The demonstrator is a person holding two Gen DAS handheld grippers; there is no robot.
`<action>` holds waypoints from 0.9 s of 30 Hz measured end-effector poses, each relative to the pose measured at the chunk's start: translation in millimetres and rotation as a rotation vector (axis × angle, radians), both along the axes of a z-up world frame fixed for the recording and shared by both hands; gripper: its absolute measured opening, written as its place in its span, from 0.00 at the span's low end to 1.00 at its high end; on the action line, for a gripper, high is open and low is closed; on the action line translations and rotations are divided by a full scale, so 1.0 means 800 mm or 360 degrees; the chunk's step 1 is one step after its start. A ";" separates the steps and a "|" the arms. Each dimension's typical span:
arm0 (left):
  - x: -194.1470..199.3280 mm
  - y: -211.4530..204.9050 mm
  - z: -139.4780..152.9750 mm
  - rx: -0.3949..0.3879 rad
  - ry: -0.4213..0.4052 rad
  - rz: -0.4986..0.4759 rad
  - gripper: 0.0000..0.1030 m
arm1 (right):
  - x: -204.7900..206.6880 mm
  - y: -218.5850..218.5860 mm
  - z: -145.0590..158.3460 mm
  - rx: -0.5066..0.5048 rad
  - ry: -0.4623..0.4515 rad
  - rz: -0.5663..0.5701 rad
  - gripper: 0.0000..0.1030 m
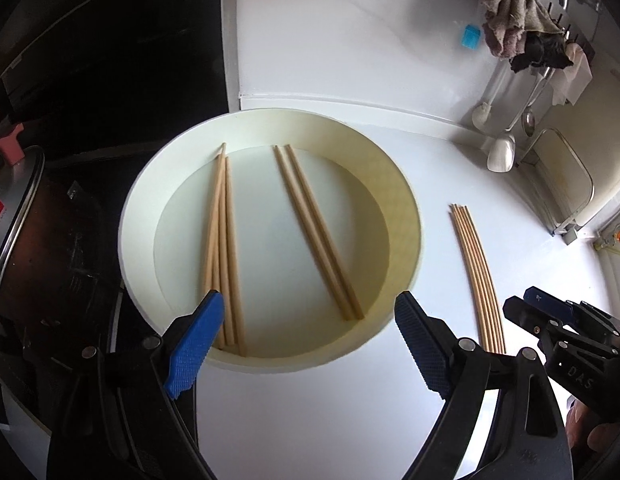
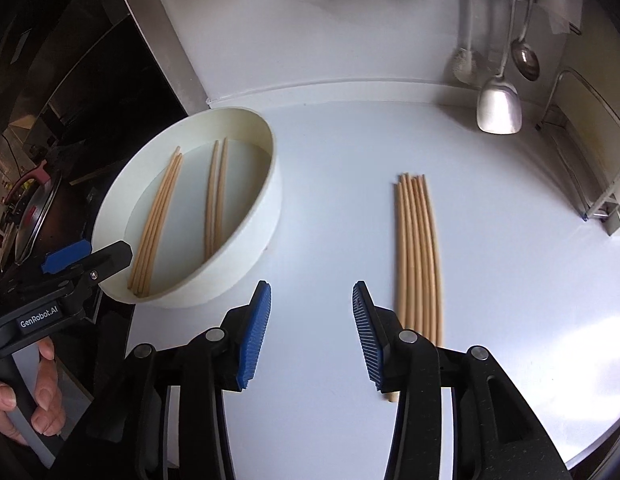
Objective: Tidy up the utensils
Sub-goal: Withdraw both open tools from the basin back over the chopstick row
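A round cream basin stands on the white counter. In it lie a left bundle of wooden chopsticks and a right pair. Several more chopsticks lie side by side on the counter to the basin's right. My left gripper is open and empty over the basin's near rim. My right gripper is open and empty, just left of the counter chopsticks; it also shows in the left wrist view.
A pot with a lid sits on the dark stove at left. A spatula, a ladle and a brush hang at the back right, beside a wire rack. Cloths hang above. A blue item sits on the wall.
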State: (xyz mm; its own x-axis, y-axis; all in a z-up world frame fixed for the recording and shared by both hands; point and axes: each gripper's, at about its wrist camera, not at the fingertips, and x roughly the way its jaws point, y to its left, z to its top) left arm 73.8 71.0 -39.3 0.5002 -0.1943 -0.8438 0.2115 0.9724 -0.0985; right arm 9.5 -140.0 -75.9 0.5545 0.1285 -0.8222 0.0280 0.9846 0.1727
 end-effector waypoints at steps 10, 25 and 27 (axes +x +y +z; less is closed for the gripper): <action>-0.043 -0.085 -0.002 0.0015 0.0013 -0.0097 0.84 | -0.053 -0.086 -0.005 -0.0026 -0.0017 -0.0139 0.42; -0.071 -0.166 -0.050 0.0030 -0.0018 -0.0102 0.85 | -0.055 -0.147 -0.074 -0.0108 0.0001 -0.0100 0.48; -0.068 -0.168 -0.060 0.0029 -0.0015 -0.0083 0.85 | -0.047 -0.148 -0.085 -0.0099 0.0001 -0.0085 0.48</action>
